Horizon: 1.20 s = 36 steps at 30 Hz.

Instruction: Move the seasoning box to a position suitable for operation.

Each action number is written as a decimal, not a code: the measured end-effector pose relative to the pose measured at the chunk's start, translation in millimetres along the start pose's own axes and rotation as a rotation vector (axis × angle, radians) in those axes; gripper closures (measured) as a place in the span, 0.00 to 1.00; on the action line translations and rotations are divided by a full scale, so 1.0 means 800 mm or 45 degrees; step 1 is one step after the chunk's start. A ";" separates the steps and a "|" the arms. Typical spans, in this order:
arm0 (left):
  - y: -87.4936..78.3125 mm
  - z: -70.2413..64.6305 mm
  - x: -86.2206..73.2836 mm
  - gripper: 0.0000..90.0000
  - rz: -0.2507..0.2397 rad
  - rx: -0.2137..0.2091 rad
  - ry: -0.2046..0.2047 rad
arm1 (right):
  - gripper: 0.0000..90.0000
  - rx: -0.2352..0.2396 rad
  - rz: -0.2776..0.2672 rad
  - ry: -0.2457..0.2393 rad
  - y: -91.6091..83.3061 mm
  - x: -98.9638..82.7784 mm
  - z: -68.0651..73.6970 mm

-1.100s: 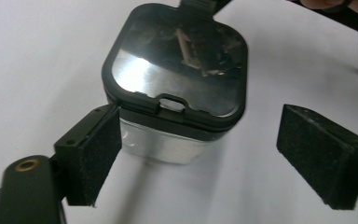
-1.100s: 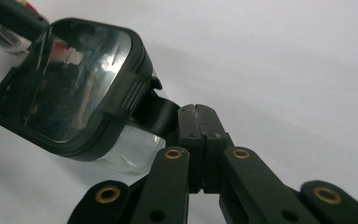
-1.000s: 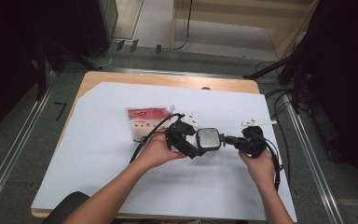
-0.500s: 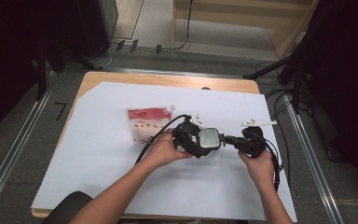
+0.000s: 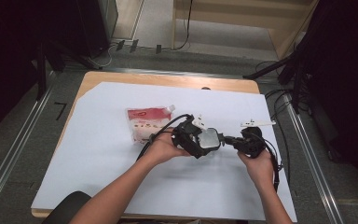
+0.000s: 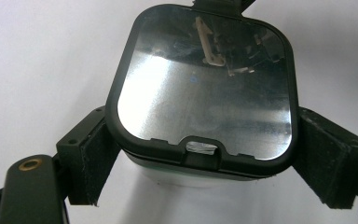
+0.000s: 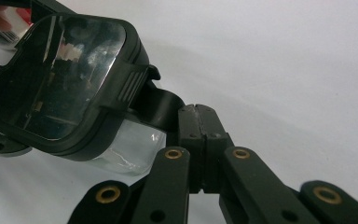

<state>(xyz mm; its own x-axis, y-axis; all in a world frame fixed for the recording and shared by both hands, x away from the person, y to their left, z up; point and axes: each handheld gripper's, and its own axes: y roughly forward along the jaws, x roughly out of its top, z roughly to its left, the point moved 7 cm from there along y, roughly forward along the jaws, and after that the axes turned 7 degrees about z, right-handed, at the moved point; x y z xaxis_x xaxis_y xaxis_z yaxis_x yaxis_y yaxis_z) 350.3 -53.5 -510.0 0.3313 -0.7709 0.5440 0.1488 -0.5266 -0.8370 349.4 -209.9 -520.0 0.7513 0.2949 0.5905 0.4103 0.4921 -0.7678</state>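
Since the earlier frame your left hand has shifted a little toward the right one, carrying the box with it, while your right hand stays where it was. Your left gripper point(image 6: 200, 177) clamps the clear box point(image 5: 208, 140) from both sides, its pads pressed on the walls just under the black-rimmed lid point(image 6: 205, 88). Your right gripper point(image 7: 196, 116) is pressed together on the lid's latch tab point(image 7: 161, 108) at the side of the box. The box sits low over the white sheet on the tabletop point(image 5: 98, 79), near the middle, between your two hands. To lift the latch cleanly, I would keep the left grip steady and level so the box cannot twist, and pull the tab outward and up in one slow arc rather than yanking, which could slip the pinch off the small tab. A red-and-white pouch point(image 5: 147, 122) lies just beyond your left hand; it carries printing, but the writing is too small to read, and no brand shows on the lid.
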 end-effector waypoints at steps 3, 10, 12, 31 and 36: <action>-0.002 0.000 0.000 0.18 0.005 0.002 0.010 | 1.00 0.002 0.003 -0.005 0.000 0.000 0.000; -0.004 -0.002 0.001 0.19 0.007 -0.005 0.015 | 1.00 0.004 0.001 -0.012 0.001 0.000 0.001; -0.005 -0.002 0.001 0.19 0.005 -0.007 0.015 | 1.00 0.002 0.007 -0.007 0.001 0.000 0.002; -0.013 -0.003 0.004 0.20 -0.021 -0.020 0.020 | 1.00 0.010 0.009 -0.017 0.000 -0.001 0.005; -0.018 -0.003 0.009 0.20 -0.032 -0.014 0.031 | 1.00 0.008 0.011 -0.019 0.000 -0.001 0.005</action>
<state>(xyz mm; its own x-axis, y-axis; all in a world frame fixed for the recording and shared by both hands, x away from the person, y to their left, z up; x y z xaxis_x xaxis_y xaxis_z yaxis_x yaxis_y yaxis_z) 348.1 -52.4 -493.5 0.3047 -0.7657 0.5665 0.1467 -0.5499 -0.8222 346.6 -206.9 -519.6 0.7469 0.3115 0.5875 0.4005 0.4946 -0.7713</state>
